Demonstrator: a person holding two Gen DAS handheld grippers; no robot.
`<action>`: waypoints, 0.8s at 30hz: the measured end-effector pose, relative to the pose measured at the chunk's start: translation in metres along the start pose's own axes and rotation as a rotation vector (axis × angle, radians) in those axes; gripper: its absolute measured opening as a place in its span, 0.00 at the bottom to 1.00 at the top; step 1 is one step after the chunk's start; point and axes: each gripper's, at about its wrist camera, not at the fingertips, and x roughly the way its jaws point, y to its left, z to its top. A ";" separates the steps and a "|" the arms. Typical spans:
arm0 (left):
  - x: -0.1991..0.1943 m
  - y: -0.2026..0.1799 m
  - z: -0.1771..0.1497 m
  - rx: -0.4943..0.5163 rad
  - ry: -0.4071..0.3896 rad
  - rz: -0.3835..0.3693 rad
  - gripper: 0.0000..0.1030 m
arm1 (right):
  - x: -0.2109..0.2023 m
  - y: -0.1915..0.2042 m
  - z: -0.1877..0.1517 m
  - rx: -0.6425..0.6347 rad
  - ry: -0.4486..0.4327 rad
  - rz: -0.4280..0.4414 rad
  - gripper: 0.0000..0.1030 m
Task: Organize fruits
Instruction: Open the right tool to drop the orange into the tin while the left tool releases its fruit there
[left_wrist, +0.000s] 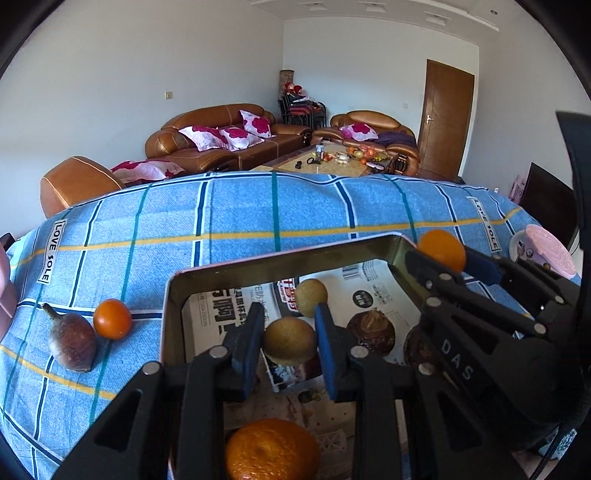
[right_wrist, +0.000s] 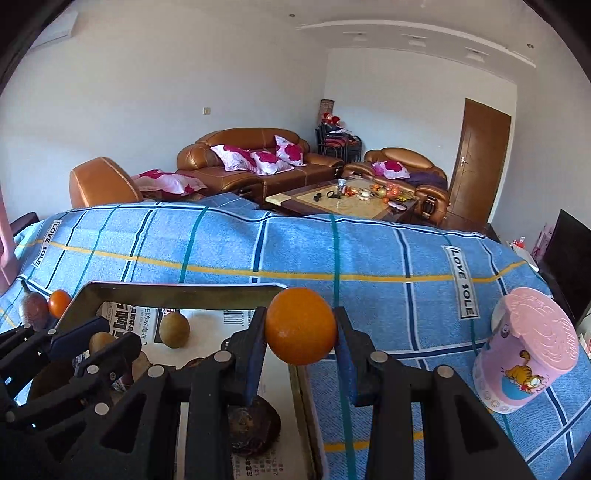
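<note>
Both grippers are loaded, the left gripper (left_wrist: 289, 345) clamping a brown fruit (left_wrist: 290, 341) over the tin tray (left_wrist: 258, 264) and the right gripper (right_wrist: 301, 332) pinching an orange (right_wrist: 301, 326) above its right rim, where an early release could, I judge, send it rolling across the tablecloth (right_wrist: 388, 258).

"LOVE SOLE" on the blue checked cloth (right_wrist: 369, 251); "DAS" on the right claw (left_wrist: 441, 254).

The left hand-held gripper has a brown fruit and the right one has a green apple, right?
Not quite. The right hand-held gripper holds an orange, not a green apple; the right wrist view shows it. The left hand-held gripper does hold a brown fruit.
</note>
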 end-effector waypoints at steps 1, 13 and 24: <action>0.001 0.000 0.000 0.001 0.001 0.003 0.29 | 0.004 0.002 0.001 -0.007 0.013 0.015 0.36; 0.002 0.011 -0.001 -0.045 0.013 -0.029 0.28 | 0.005 0.009 0.002 -0.029 -0.009 0.112 0.40; -0.019 0.009 -0.005 -0.032 -0.084 0.062 0.92 | -0.028 -0.010 -0.004 0.076 -0.179 0.053 0.75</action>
